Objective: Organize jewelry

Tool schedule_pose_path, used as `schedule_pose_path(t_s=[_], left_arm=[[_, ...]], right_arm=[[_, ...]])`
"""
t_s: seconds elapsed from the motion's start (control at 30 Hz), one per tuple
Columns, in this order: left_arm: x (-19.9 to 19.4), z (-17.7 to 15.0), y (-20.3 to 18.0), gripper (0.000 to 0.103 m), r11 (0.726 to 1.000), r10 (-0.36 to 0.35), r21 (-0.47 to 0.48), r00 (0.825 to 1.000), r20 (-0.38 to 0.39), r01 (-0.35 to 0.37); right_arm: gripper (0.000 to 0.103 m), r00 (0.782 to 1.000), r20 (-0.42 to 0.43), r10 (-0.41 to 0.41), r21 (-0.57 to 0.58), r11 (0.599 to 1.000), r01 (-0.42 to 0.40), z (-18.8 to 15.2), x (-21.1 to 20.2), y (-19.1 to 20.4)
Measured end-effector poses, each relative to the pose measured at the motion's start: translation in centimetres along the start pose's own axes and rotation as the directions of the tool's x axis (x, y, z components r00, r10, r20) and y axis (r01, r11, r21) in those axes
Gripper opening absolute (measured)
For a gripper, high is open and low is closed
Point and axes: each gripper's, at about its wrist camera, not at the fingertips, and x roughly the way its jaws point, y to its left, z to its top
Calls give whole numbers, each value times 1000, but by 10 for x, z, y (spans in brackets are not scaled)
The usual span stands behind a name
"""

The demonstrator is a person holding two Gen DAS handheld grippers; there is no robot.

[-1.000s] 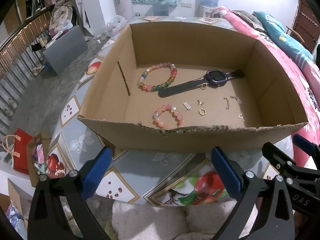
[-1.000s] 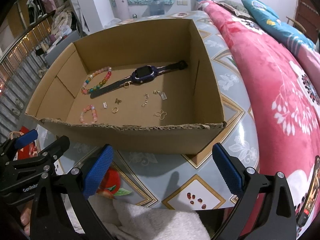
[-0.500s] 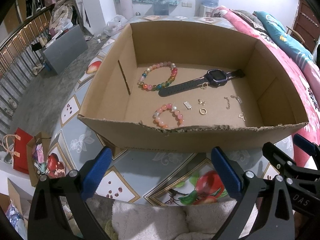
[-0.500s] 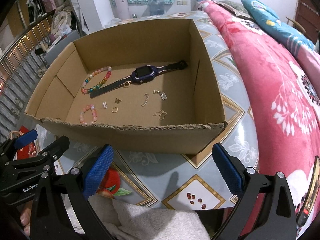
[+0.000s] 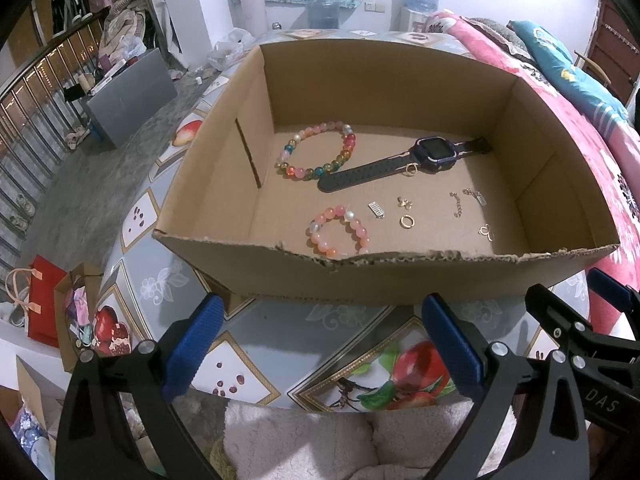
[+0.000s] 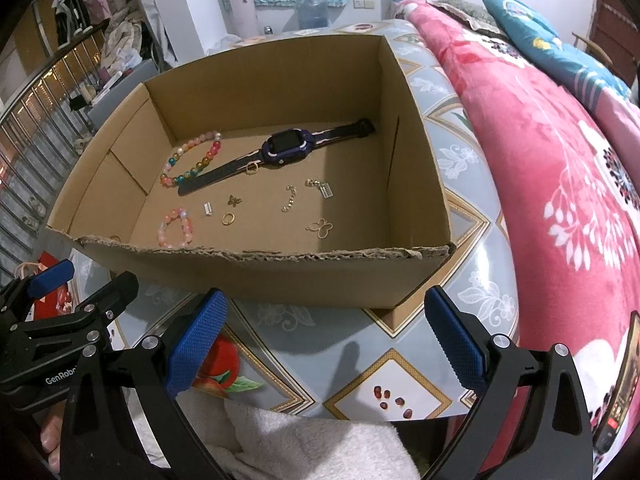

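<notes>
Left claw: spread wide, empty, short of the cardboard box.
Right claw: spread wide, empty.
Pink bracelet: straight ahead of left claw, behind the front wall; light, stretchy, rolls; pinch across one bead.
Watch: farther ahead; stiffer; grip the strap.
Gold ring: tiny, slippery.

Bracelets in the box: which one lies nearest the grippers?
The small pink bracelet, right behind the box's torn front wall. The larger multicoloured bracelet lies farther back, beside the watch.
</notes>
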Motion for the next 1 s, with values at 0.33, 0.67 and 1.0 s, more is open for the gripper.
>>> schedule_pose_path(t_s=[0.33, 0.67, 1.0], left_arm=[[1, 0, 0, 97, 1000, 1, 0, 1000, 0, -1], [1, 0, 0, 97, 1000, 2, 0, 1000, 1, -2], [1, 0, -1, 97, 1000, 3, -2, 1000, 2, -3]], right_arm=[[95, 1000, -1, 1, 0, 1000, -1, 1, 1, -1], [95, 1000, 1, -1, 0, 1000, 1, 1, 1, -1], [95, 1000, 4, -2, -1, 1000, 2, 0, -1, 0]])
